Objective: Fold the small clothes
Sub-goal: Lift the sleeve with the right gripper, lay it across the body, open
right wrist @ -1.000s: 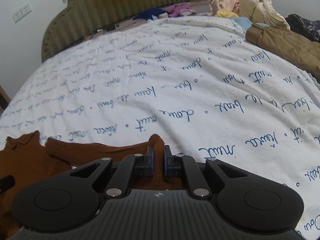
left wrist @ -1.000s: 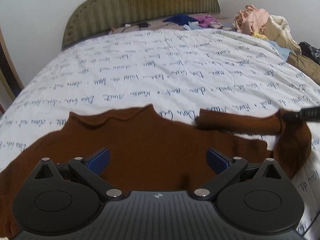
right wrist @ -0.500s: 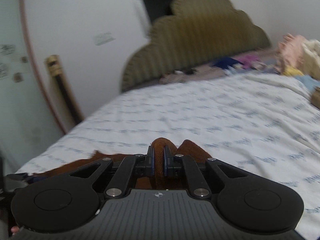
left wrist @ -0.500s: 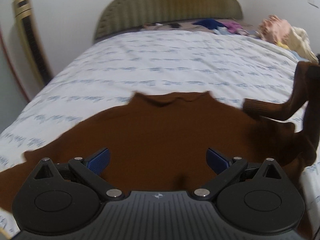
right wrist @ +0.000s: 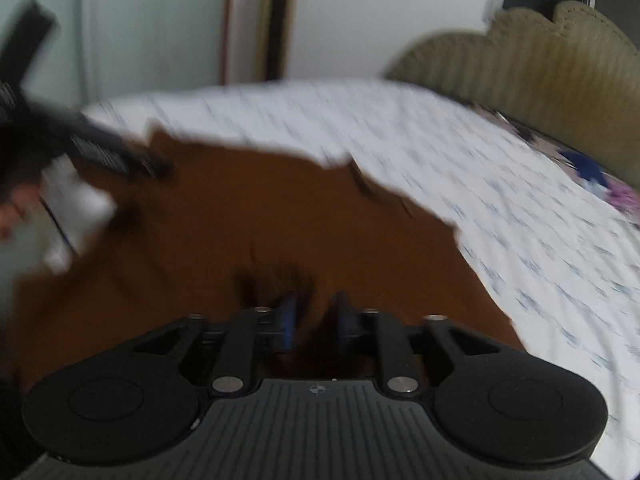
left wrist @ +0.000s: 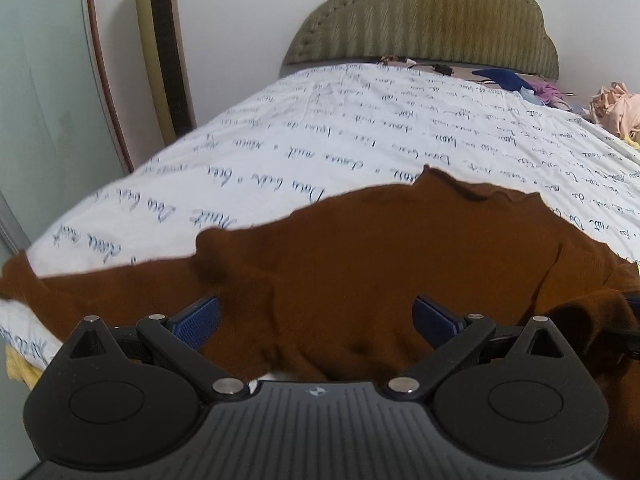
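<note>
A brown knit sweater [left wrist: 380,264] lies spread on the white bedsheet with blue script [left wrist: 360,140]. My left gripper [left wrist: 316,316] is wide open just above the sweater's lower part, holding nothing. In the blurred right wrist view my right gripper [right wrist: 314,316] hovers low over the same sweater [right wrist: 260,220] with its blue pads a small gap apart; a dark fold of sweater sits at the pads, and I cannot tell whether it is held. The left gripper also shows in the right wrist view [right wrist: 100,152], at the far left.
An olive padded headboard [left wrist: 432,16] stands at the far end. Loose clothes [left wrist: 616,108] are piled at the bed's right side, with blue and purple items [left wrist: 516,80] near the headboard. A gold floor unit [left wrist: 164,48] and a glass door [left wrist: 44,100] stand left of the bed.
My right gripper has carried the right sleeve leftward across the sweater's body and down onto it, and its pads have parted slightly. The left gripper stayed open and swung its view left.
</note>
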### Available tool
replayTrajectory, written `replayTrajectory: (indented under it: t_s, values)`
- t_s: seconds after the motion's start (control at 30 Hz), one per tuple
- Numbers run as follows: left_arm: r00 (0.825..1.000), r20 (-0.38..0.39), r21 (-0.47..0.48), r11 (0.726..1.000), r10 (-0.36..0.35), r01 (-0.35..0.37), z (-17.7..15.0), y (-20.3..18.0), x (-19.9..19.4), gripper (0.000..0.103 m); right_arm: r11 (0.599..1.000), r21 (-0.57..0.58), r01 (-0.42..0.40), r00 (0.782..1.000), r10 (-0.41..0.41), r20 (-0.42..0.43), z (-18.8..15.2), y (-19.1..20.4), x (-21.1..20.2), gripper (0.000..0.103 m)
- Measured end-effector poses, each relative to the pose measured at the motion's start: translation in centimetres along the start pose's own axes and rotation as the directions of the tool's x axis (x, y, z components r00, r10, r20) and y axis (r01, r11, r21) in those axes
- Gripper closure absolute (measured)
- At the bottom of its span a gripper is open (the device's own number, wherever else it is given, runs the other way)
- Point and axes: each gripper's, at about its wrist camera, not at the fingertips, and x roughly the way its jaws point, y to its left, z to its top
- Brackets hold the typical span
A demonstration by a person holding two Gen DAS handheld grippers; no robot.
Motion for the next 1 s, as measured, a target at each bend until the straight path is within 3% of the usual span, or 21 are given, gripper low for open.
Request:
replayTrajectory:
  t_s: [0.1, 0.17, 0.23, 0.37, 0.47, 0.53, 0.63, 0.7, 0.83, 0.87, 0.93, 1.0]
  values:
    - [1.0, 0.005, 0.008, 1.0, -0.014, 0.014, -0.4, 0.2, 0.2, 0.0, 0.995, 0.092, -0.049, 0.999, 0.049, 0.003, 0.4, -0.8, -2.0, 0.067]
    - [0.999, 0.024, 0.023, 1.0, -0.021, 0.021, -0.4, 0.0, 0.1, 0.0, 0.982, 0.174, -0.069, 0.997, 0.06, 0.054, 1.2, -1.9, -3.4, 0.055]
    - [0.999, 0.042, 0.042, 0.999, -0.017, 0.015, -0.4, -0.4, 0.0, 0.0, 0.952, 0.3, -0.059, 0.996, 0.035, 0.084, 1.7, -4.2, -4.4, 0.05]
    - [0.998, 0.035, 0.095, 0.994, -0.061, 0.057, 0.1, -2.0, 0.2, 0.0, 0.847, 0.531, 0.019, 0.999, -0.037, 0.023, 2.9, -8.7, -1.9, 0.05]
    - [0.998, 0.033, 0.129, 0.99, -0.06, 0.055, -0.2, -2.8, 0.1, 0.0, 0.781, 0.621, 0.073, 0.996, -0.022, -0.09, 2.6, -10.2, 2.3, 0.052]
    - [0.998, 0.042, 0.129, 0.991, -0.05, 0.044, -0.6, -2.5, -0.1, 0.0, 0.738, 0.657, 0.153, 0.985, -0.056, -0.166, 1.8, -10.6, 4.3, 0.053]
    - [0.998, 0.039, 0.109, 0.993, -0.039, 0.034, -0.9, -1.6, 0.2, 0.0, 0.659, 0.734, 0.165, 0.98, -0.028, -0.195, 0.2, -10.5, 5.5, 0.053]
    - [0.999, 0.024, 0.095, 0.995, -0.034, 0.031, -0.8, -1.1, 0.6, 0.0, 0.636, 0.748, 0.188, 0.977, -0.046, -0.206, 0.0, -9.9, 5.8, 0.055]
    - [0.999, 0.011, 0.058, 0.998, -0.032, 0.031, -1.0, 0.3, 0.7, 0.0, 0.624, 0.756, 0.198, 0.977, -0.064, -0.202, 0.6, -8.8, 6.6, 0.089]
    - [1.0, 0.009, 0.047, 0.999, -0.029, 0.028, -1.2, 0.7, 0.7, 0.0, 0.619, 0.761, 0.193, 0.978, -0.06, -0.199, 1.1, -9.7, 7.9, 0.089]
    - [1.0, 0.004, 0.03, 0.999, -0.028, 0.028, -1.2, 1.3, 0.8, 0.0, 0.644, 0.738, 0.201, 0.978, -0.085, -0.192, 1.8, -9.6, 8.6, 0.089]
    - [1.0, -0.005, 0.025, 0.999, -0.022, 0.022, -1.1, 1.5, 1.0, 0.0, 0.65, 0.744, 0.156, 0.987, -0.068, -0.147, 2.5, -9.8, 9.1, 0.089]
